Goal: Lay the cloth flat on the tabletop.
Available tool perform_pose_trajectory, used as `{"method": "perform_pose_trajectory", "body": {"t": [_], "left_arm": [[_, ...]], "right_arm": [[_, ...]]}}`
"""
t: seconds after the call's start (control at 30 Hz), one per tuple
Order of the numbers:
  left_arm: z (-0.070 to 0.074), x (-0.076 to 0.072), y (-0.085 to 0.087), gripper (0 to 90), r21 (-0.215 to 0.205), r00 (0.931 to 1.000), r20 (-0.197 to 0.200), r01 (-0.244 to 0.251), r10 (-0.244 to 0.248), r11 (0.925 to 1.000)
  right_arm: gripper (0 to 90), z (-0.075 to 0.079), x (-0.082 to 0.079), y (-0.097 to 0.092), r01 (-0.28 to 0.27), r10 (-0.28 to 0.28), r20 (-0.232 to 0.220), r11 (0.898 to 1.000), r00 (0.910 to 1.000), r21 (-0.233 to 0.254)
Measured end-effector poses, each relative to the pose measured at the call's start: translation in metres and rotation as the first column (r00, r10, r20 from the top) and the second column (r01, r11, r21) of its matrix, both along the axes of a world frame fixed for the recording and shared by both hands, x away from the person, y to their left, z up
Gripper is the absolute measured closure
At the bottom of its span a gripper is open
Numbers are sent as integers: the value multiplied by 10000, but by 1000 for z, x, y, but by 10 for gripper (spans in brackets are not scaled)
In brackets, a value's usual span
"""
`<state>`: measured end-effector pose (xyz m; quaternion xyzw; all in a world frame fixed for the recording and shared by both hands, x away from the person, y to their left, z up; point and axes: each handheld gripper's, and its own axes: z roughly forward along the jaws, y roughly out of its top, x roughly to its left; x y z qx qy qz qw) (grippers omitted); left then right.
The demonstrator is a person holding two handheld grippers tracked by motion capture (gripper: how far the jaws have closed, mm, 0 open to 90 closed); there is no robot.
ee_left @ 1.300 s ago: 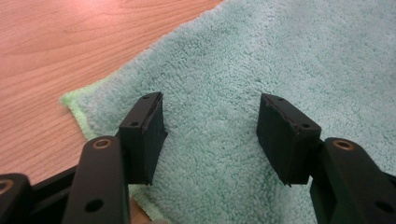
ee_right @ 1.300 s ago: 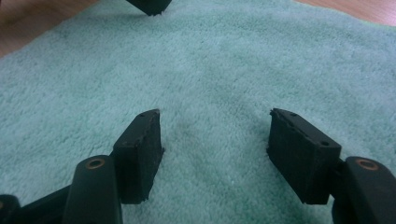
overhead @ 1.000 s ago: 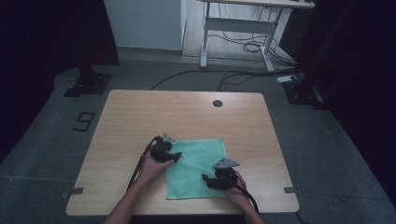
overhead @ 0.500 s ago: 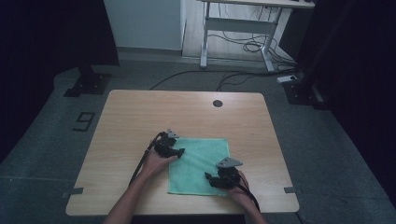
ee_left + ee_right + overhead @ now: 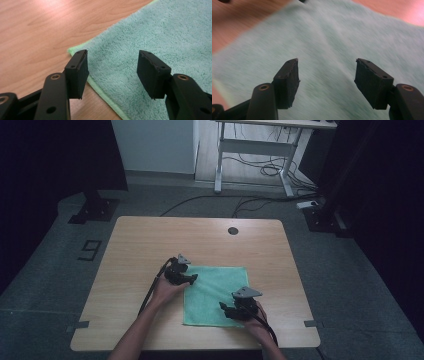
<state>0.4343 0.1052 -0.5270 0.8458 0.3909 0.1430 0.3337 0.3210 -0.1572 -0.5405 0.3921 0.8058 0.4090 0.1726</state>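
Towel (image 5: 215, 295) lay flat on the table (image 5: 200, 240), near your edge and a bit right of centre, so the step in hand looked like picking up 2 corners for a fold. You had the left gripper (image 5: 191, 279) at the towel's far left corner and the right gripper (image 5: 223, 309) over the near right part, well inside the hem. To do this well, my read: you needed each pair of jaws straddling an actual corner, 1 pad on the cloth and 1 just past the hem, then pressing down into the table before closing so the pile bunched between the pads. Left looked well set: in the left gripper view the corner (image 5: 71, 50) sat just ahead of the left pad (image 5: 78, 72), with the hem running under it. The right was less good: in the right gripper view both pads hung over open cloth (image 5: 329, 50), picture blurred, no edge between them, so a pinch there would have grabbed a mid-sheet ridge, not a corner. Moving it out toward the near right corner first seemed safer. State of the 2 grippers: left jaws wide and had just been closing slightly, nothing clamped; right jaws wide too, holding nothing, and I couldn't tell if the pads touched the cloth.
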Motion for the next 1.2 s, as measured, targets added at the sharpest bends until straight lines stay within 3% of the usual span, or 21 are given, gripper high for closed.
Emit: {"method": "perform_pose_trajectory", "body": {"t": [0.13, 0.23, 0.27, 0.37, 0.53, 0.67, 0.8, 0.97, 1.03, 1.1, 1.2], "left_arm": [[-4, 5, -4, 425, 311, 9999, -137, -19, 24, 9995], [-8, 6, -5, 425, 444, 9997, -247, 23, -12, 9990], [-10, 6, -5, 425, 335, 9996, -282, -7, 17, 9994], [-10, 6, -5, 425, 305, 9996, -268, -28, 36, 9995], [-10, 5, -6, 411, 340, 9997, -230, -2, 10, 9994], [-11, 4, -6, 409, 283, 9998, -165, -69, 74, 9996], [-11, 5, -6, 409, 303, 9998, -176, -77, 82, 9995], [-11, 5, -6, 408, 335, 9997, -222, -95, 103, 9994], [-11, 5, -6, 408, 298, 9997, -206, -108, 114, 9995], [-11, 5, -6, 408, 299, 9997, -207, -103, 110, 9995], [-11, 5, -7, 408, 308, 9996, -218, -156, 163, 9994]], "right_arm": [[353, 4, -2, 22, -469, 467, 84, 9986, 9989, 245], [342, 1, -1, 35, -665, 666, -35, 9977, 9978, 129], [336, -5, 1, 47, -866, 864, -186, 9961, 9961, -141], [326, -12, -1, 52, -1024, 1011, -308, 9938, 9944, -442], [326, -13, -14, 46, -1100, 1092, -192, 9926, 9938, -512], [327, -9, -14, 44, -1058, 1047, -261, 9934, 9942, -449], [332, 3, -9, 64, -1293, 1296, 70, 9912, 9915, -294], [331, -3, 1, 92, -1708, 1698, -193, 9819, 9853, -813], [325, -7, -5, 100, -2027, 2002, -356, 9745, 9791, -966], [345, -9, -14, 104, -2053, 2042, -212, 9748, 9787, -876], [320, -9, -22, 105, -2237, 2214, -354, 9708, 9745, -862]]}}
